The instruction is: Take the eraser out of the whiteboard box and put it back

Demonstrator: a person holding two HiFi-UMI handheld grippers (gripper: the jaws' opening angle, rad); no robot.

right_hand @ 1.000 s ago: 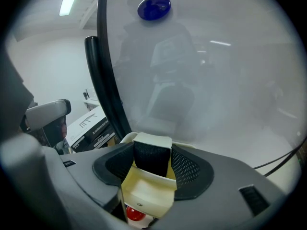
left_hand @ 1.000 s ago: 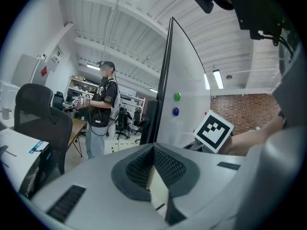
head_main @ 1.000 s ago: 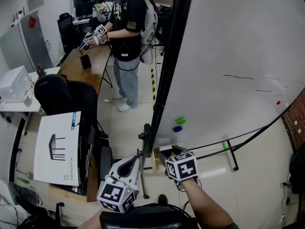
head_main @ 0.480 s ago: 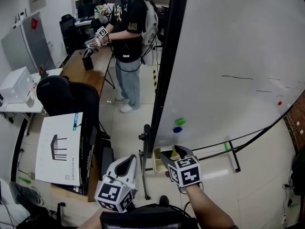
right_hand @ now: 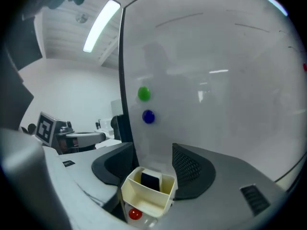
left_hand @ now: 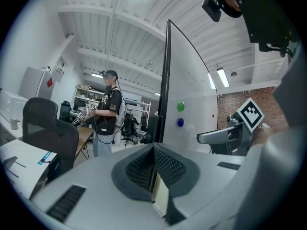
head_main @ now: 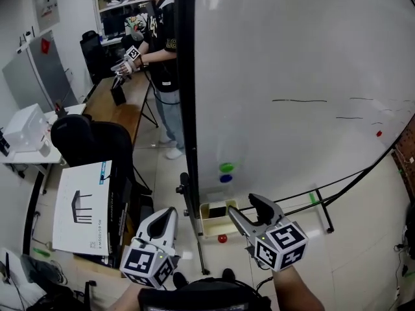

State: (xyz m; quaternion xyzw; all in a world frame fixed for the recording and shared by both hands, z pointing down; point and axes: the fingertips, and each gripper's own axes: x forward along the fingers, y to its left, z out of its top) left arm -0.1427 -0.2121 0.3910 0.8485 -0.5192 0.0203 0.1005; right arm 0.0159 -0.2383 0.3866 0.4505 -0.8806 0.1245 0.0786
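A cream whiteboard box (head_main: 214, 216) hangs at the bottom left corner of the whiteboard (head_main: 305, 76). The dark eraser (head_main: 218, 210) stands inside it. In the right gripper view the box (right_hand: 146, 198) lies low between the jaws with the eraser (right_hand: 150, 180) in it, untouched. My right gripper (head_main: 245, 206) is open and empty, raised just right of the box; it (right_hand: 151, 162) faces the board. My left gripper (head_main: 170, 211) hangs left of the board's black edge, its jaws together and empty, and it (left_hand: 154, 150) looks past that edge.
A red magnet (head_main: 222, 238) sits under the box; green (head_main: 226, 167) and blue (head_main: 225, 179) magnets are above it. A person (head_main: 159, 37) stands at a wooden table far back. A black chair (head_main: 91, 138) and a white carton (head_main: 81, 206) are left. Stand legs (head_main: 321, 212) cross the floor.
My right gripper has lifted up and back from the box, which now shows uncovered with the eraser in it. The head view has swung right. My left gripper has risen a little.
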